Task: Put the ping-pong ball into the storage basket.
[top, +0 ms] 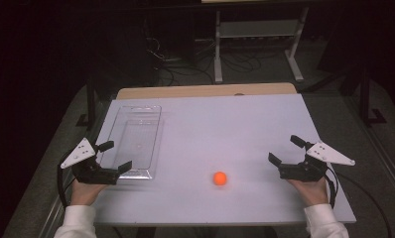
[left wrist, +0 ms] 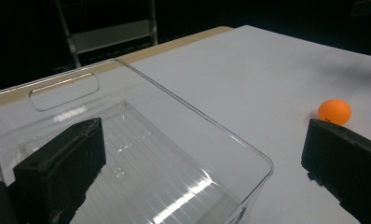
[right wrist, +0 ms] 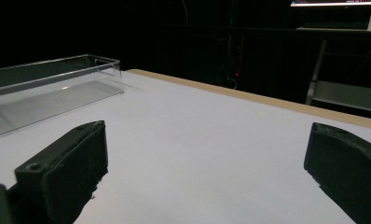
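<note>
A person is sitting at a white table (top: pixel 235 129) and holding a black two-jaw tool in each hand. White sleeves are showing at the bottom of the high view.

The left gripper (top: pixel 113 156) is sitting at the left side of the table, right by the near end of a long clear plastic box (top: pixel 136 141). Its jaws are standing wide apart and nothing is between them. In the left gripper view, one jaw is showing in front of the box's near wall (left wrist: pixel 211 154) and the other jaw is out over the bare table.

The right gripper (top: pixel 285 150) is resting at the right side of the table. Its jaws are also spread wide, with only bare white table between them. In the right gripper view the clear box (right wrist: pixel 53 91) is lying far off to the left.

A small round orange ball (top: pixel 220 178) is lying on the table near the front edge, between the two grippers and a bit closer to the right one. It is not touching the box or either tool. In the left gripper view the ball (left wrist: pixel 334 111) is peeking up just behind the far jaw.

The clear box is lying flat with nothing in it.
</note>
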`<state>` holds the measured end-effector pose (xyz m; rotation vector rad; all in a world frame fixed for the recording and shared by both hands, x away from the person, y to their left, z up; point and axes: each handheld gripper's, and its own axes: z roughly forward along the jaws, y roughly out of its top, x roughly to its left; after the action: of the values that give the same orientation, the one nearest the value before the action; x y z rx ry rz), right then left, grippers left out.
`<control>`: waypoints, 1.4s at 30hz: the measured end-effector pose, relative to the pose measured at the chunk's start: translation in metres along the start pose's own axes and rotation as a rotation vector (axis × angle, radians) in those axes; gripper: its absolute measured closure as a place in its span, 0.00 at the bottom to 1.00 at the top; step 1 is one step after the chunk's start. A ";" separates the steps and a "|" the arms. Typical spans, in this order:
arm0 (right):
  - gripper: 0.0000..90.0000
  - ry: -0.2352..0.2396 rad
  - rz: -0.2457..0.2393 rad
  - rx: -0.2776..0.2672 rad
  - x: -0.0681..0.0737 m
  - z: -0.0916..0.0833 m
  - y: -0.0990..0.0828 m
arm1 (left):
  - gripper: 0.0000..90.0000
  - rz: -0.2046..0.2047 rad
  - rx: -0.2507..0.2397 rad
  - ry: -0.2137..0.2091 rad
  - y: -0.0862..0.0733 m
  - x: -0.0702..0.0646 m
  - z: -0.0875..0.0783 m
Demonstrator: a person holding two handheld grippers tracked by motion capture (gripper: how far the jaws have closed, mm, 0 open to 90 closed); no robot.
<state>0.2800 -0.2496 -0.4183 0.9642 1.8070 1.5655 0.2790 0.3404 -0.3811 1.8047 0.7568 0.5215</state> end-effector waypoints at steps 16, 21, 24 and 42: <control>0.00 0.009 -0.008 0.014 0.001 0.003 -0.001 | 0.00 0.023 0.082 -0.018 0.004 -0.003 0.009; 0.00 0.013 -0.012 0.015 0.001 0.004 -0.001 | 0.00 0.036 0.094 -0.021 0.010 -0.004 0.010; 0.00 0.013 -0.011 0.014 0.001 0.004 -0.001 | 0.00 0.049 0.114 -0.019 0.013 -0.004 0.011; 0.00 0.011 -0.017 0.016 0.002 0.004 -0.001 | 0.00 0.109 0.176 -0.057 0.039 -0.006 0.018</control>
<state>0.2822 -0.2458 -0.4204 0.9474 1.8338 1.5513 0.2962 0.3145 -0.3507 2.0243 0.6857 0.4840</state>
